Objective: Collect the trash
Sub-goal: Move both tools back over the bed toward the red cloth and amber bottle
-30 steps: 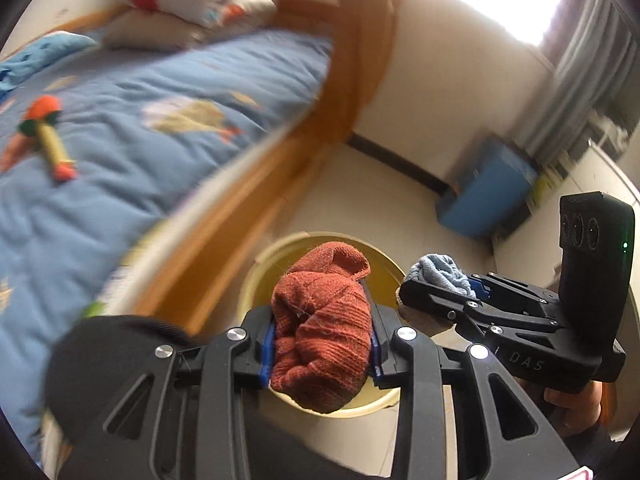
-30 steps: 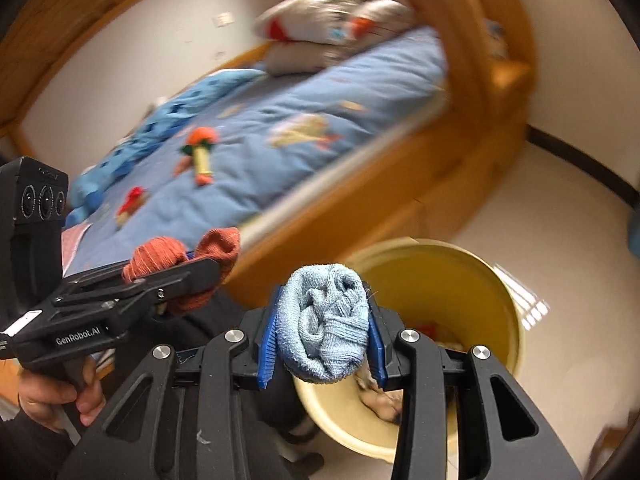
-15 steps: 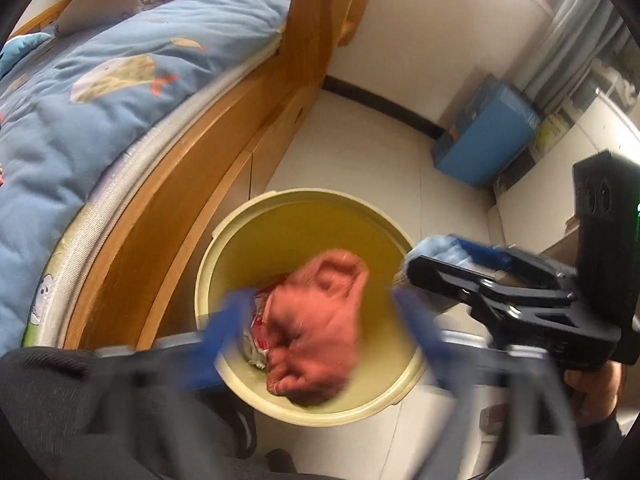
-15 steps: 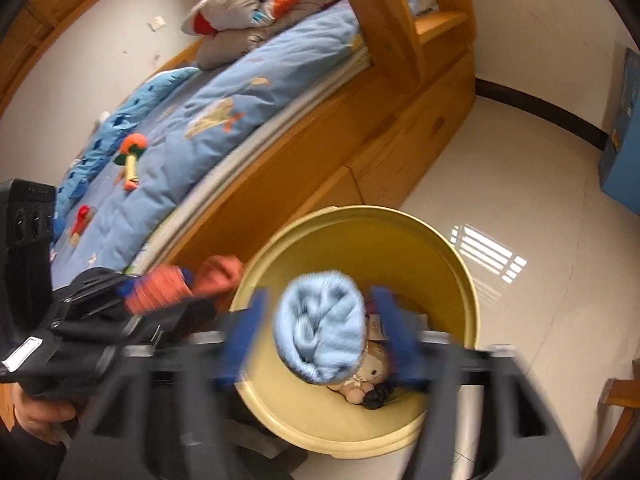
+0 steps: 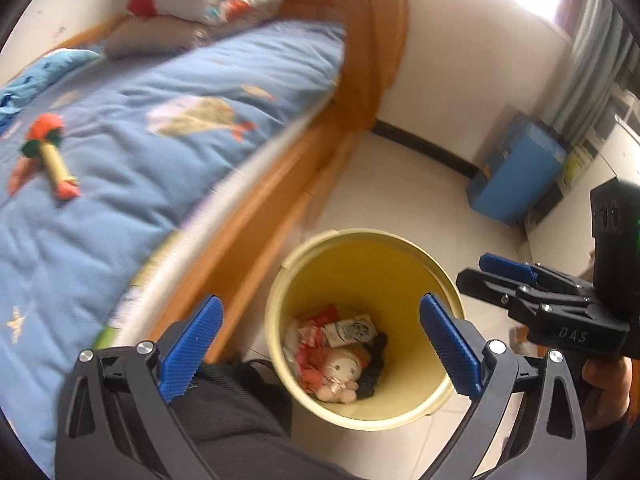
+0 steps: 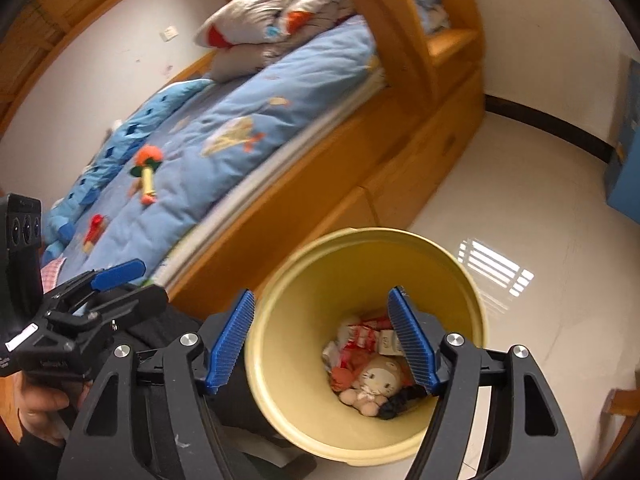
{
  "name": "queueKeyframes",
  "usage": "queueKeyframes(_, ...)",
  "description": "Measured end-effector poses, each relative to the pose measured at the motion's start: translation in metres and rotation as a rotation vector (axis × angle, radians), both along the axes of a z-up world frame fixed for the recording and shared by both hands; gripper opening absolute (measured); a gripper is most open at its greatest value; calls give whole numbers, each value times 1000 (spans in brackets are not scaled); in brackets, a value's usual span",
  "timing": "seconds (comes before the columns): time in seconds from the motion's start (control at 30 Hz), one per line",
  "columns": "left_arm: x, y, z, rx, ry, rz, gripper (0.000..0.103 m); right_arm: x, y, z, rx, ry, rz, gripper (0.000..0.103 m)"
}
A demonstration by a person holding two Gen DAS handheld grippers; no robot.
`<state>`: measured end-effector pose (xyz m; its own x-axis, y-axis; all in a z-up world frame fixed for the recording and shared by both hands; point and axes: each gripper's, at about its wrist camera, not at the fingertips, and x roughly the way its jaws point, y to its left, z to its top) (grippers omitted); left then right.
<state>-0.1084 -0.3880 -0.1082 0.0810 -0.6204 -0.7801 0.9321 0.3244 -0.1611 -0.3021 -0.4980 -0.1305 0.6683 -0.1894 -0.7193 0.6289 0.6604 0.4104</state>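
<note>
A yellow bin (image 5: 360,240) stands on the floor beside the bed and also shows in the right wrist view (image 6: 472,292). Inside lie red wrappers (image 5: 316,324), a small plush doll (image 5: 340,372) and dark cloth. My left gripper (image 5: 320,344) is open and empty above the bin. My right gripper (image 6: 322,340) is open and empty over the bin; it also shows in the left wrist view (image 5: 504,276). A toy (image 5: 48,156) lies on the blue bedspread.
A wooden bed frame (image 5: 280,184) with a blue quilt (image 5: 120,140) and pillows (image 5: 200,0) runs along the left. A blue box (image 5: 520,176) stands by the far wall. The floor is pale tile (image 6: 540,184). My dark trouser leg is below the grippers.
Both grippers have opened. The rust-red cloth has left the left gripper and the light blue cloth the right one; neither is between the fingers now.
</note>
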Motion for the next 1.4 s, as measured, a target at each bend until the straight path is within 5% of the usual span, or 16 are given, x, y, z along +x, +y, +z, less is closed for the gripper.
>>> queueKeyframes(0.73,167,208,92,-149,-245,650,99,236,134,103,-208,-281,547,72)
queueKeyframes(1.07,231,252,89,-122,-263,771,99,337,175,101,-196,-276,709,72)
queueKeyframes(1.4,330,272,54,-76,-184,853,99,434,192,67,-134,-187,764,72)
